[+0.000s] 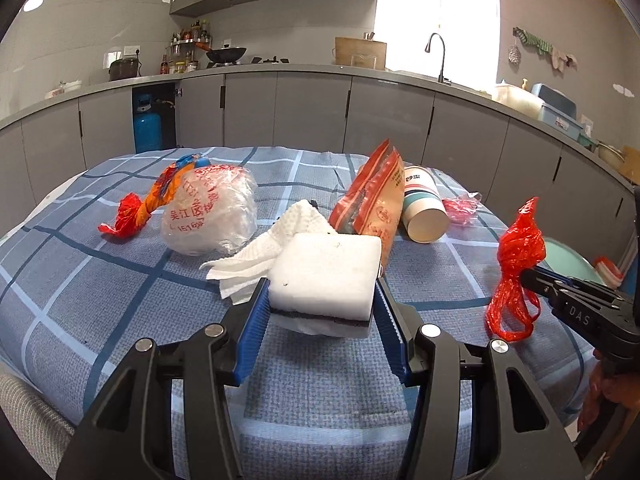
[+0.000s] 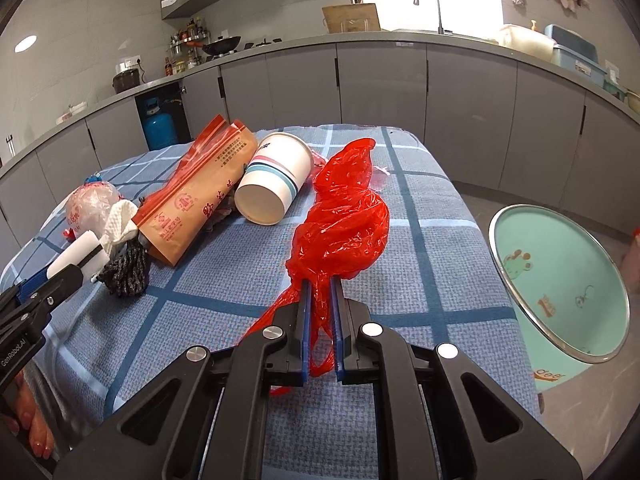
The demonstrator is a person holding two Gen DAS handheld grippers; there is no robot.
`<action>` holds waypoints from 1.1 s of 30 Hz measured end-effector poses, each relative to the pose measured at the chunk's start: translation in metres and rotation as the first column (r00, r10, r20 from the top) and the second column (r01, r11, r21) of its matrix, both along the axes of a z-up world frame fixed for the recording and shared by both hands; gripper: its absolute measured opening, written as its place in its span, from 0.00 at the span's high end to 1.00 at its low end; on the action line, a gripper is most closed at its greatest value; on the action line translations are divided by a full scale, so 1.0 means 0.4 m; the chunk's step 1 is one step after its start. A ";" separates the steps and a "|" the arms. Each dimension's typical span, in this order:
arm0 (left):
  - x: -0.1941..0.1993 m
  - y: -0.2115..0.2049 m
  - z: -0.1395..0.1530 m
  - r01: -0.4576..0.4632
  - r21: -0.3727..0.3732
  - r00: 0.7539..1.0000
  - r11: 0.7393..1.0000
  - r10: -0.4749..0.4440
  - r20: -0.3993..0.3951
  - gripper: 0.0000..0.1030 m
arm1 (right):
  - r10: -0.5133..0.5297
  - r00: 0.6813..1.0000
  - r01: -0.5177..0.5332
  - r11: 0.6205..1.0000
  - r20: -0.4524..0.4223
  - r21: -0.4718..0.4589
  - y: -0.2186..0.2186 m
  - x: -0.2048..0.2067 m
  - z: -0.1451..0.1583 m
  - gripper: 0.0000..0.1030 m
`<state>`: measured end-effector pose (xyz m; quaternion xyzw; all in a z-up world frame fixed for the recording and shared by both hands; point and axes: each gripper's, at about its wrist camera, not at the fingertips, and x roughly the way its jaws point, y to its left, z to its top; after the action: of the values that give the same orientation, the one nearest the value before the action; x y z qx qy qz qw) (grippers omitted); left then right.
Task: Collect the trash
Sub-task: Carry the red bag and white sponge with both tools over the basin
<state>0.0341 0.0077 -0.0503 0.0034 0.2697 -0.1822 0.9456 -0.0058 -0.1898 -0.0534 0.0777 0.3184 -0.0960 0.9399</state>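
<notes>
My left gripper (image 1: 322, 288) is shut on a white sponge (image 1: 326, 272) with a dark layer, held above the blue checked table (image 1: 120, 292); it also shows at the left of the right wrist view (image 2: 80, 254). My right gripper (image 2: 320, 284) is shut on a knotted red plastic bag (image 2: 344, 224), also visible in the left wrist view (image 1: 518, 256). On the table lie a white paper towel (image 1: 260, 248), a clear plastic bag (image 1: 212, 212), an orange snack bag (image 1: 378, 196), a paper cup (image 1: 422, 208) on its side and a red-orange wrapper (image 1: 140, 208).
A green bin (image 2: 560, 280) with a metal rim stands on the floor right of the table. A dark knitted bundle (image 2: 124, 272) lies beside the orange snack bag (image 2: 200, 200). Small pink plastic (image 1: 462, 206) lies behind the cup. Grey kitchen cabinets (image 1: 312, 112) run behind.
</notes>
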 end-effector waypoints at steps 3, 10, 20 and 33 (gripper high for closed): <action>0.002 -0.011 -0.001 0.000 0.003 1.000 1.000 0.000 -0.003 0.50 | -0.009 1.000 0.009 1.000 0.003 0.004 -0.008 -0.008 0.003 0.90; -0.004 -0.050 0.008 0.022 0.002 1.000 1.000 -0.022 0.007 0.50 | -0.031 0.999 0.031 0.999 0.020 0.013 -0.032 -0.024 0.017 0.90; 0.004 -0.144 0.028 0.058 0.001 0.998 0.998 -0.058 0.021 0.50 | -0.063 0.997 0.063 0.998 0.042 -0.008 -0.082 -0.052 0.056 0.90; -0.003 -0.333 0.047 0.142 0.014 0.989 0.990 -0.143 0.029 0.50 | -0.144 0.988 0.147 0.987 0.054 -0.062 -0.216 -0.096 0.093 0.90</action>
<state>0.0331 -0.1256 -0.0314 0.0309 0.2558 -0.2476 0.9340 -0.0443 -0.2762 -0.0162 0.0722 0.2851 -0.1730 0.9400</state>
